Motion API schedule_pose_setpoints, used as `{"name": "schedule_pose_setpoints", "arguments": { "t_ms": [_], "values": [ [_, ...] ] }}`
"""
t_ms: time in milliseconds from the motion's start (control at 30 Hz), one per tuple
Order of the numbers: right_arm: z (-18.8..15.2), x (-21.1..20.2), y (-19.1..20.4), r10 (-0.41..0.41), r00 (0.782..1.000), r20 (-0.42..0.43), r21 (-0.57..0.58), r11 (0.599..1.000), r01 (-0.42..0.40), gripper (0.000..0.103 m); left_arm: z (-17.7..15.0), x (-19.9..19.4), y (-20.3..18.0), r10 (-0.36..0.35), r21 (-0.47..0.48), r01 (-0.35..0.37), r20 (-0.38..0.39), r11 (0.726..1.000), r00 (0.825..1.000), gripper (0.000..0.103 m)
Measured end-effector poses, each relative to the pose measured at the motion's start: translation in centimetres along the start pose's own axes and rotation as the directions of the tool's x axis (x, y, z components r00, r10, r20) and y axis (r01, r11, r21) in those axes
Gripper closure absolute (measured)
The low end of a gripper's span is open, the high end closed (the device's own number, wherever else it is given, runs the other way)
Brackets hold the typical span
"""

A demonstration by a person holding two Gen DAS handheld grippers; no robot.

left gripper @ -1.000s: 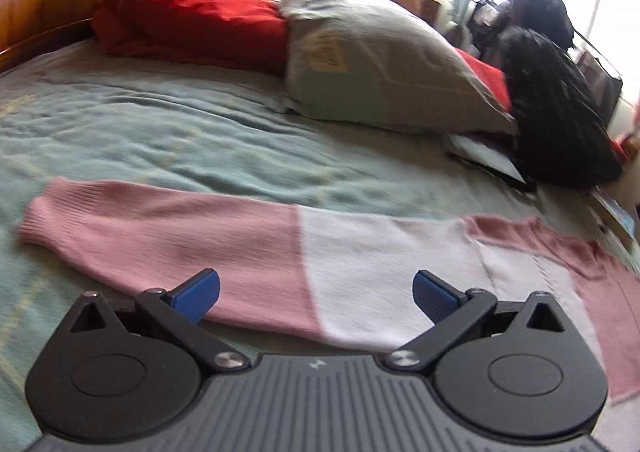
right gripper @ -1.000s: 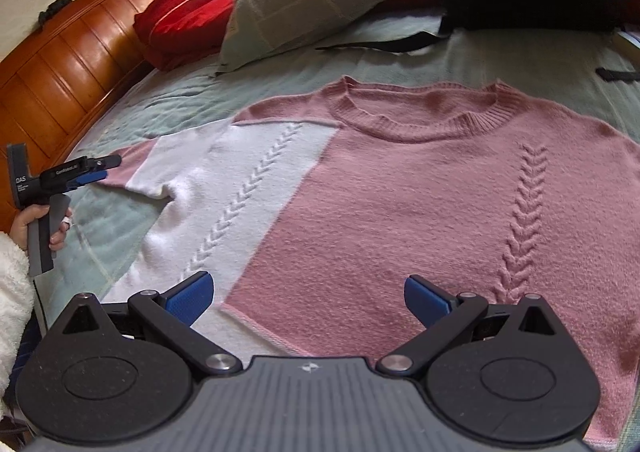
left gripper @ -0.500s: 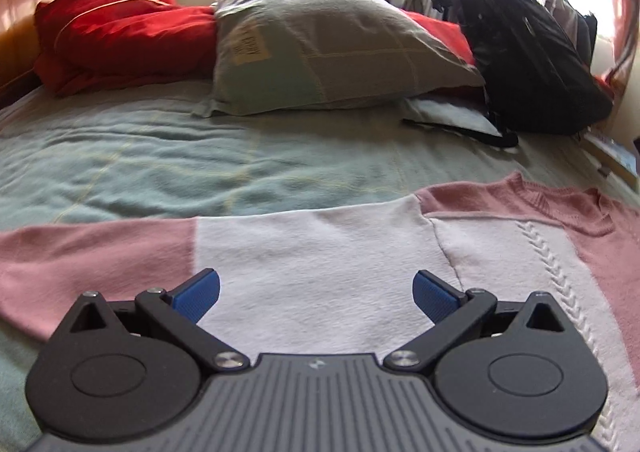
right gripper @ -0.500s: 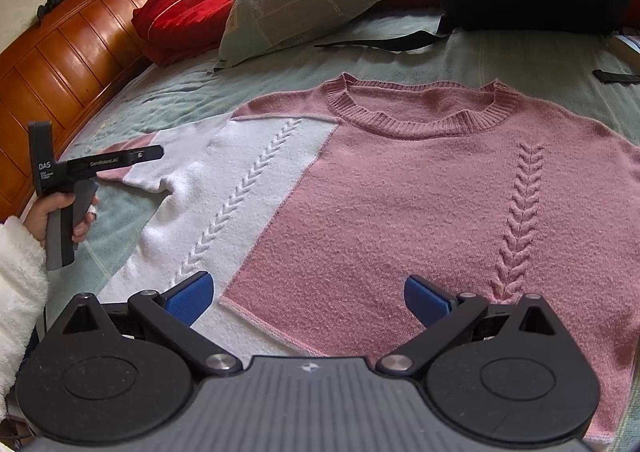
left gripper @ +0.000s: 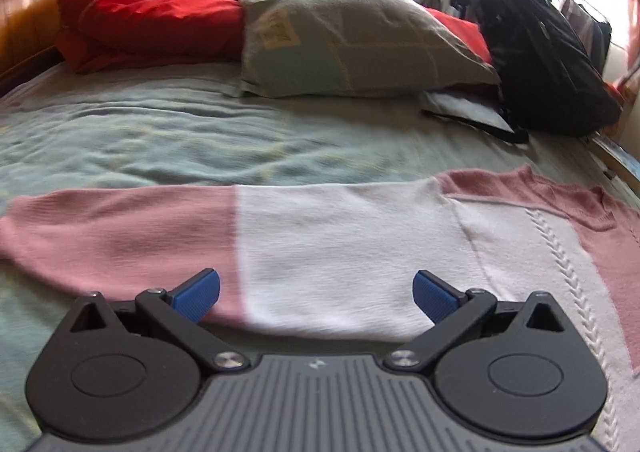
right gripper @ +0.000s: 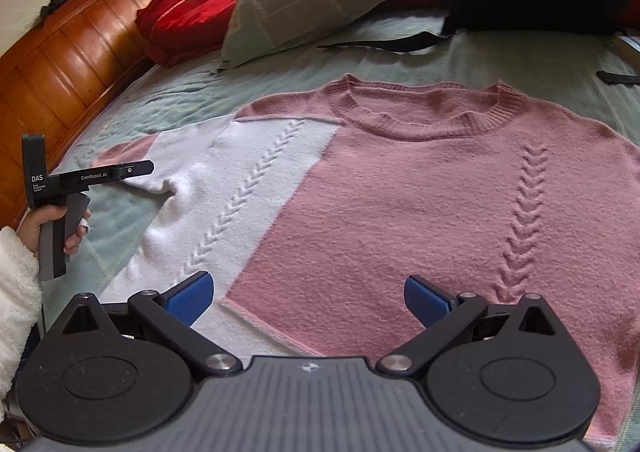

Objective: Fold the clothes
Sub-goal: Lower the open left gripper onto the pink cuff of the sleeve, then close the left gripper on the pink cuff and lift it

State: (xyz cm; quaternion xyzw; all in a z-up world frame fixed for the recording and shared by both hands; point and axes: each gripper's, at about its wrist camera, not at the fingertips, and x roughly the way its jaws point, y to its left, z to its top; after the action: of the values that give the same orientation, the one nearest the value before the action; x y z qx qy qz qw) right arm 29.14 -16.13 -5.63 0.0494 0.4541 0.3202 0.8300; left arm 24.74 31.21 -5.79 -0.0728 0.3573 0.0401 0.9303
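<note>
Right claw point(right gripper: 308, 298): jaws spread wide, holding nothing, poised over the sweater's near hem.
Left claw point(left gripper: 316, 294): jaws spread wide, empty, just short of the sleeve's near edge.
Sweater point(right gripper: 420, 192): pink and white knit, spread flat and face up on the bed point(left gripper: 160, 140), neckline toward the pillow.
Sleeve point(left gripper: 200, 228): stretched straight out from the sweater's body, pink at the cuff end, white nearer the shoulder.
Handling: likely soft, light and floppy; the knit should bunch and stretch, not slide.
Best hold: probably a pinch through the sleeve's edge near the cuff, and the hem corner for the body.
Beyond the sweater: grey-green pillow point(left gripper: 352, 36), red bedding point(left gripper: 140, 4), black backpack point(left gripper: 544, 64).
Containers: only the backpack; its contents cannot be seen.
</note>
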Motion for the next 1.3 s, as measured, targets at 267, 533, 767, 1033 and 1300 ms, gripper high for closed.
{"name": "schedule_pose_setpoints", "arguments": {
  "t_ms": [267,533,767,1033,1300],
  "values": [
    [0.1,0.3,0.7,0.038,0.999,0.002,-0.024,0.999,-0.038,0.0,-1.8,-0.4,6.9,-0.056,-0.287,0.056,0.009,0.956,0.998,0.001],
    [0.2,1.0,0.5,0.027,1.0,-0.006,-0.021,0.999,-0.027,0.0,-1.7,1.3,10.9,-0.154,-0.477,0.2,0.134,0.856,0.979,0.001],
    [0.3,1.3,0.4,0.008,1.0,-0.011,-0.018,1.0,-0.008,0.0,-0.3,3.2,12.7,-0.121,-0.528,0.206,0.191,0.824,0.974,0.001],
    [0.5,1.6,0.6,0.004,1.0,-0.016,-0.023,1.0,-0.005,0.0,1.4,4.2,12.4,-0.055,-0.55,0.16,0.203,0.82,0.978,0.001],
    [0.5,0.7,1.1,0.032,0.999,0.004,-0.035,0.999,-0.032,0.0,3.0,2.0,10.2,-0.109,-0.525,0.231,0.253,0.819,0.961,0.001]
  ]
}}
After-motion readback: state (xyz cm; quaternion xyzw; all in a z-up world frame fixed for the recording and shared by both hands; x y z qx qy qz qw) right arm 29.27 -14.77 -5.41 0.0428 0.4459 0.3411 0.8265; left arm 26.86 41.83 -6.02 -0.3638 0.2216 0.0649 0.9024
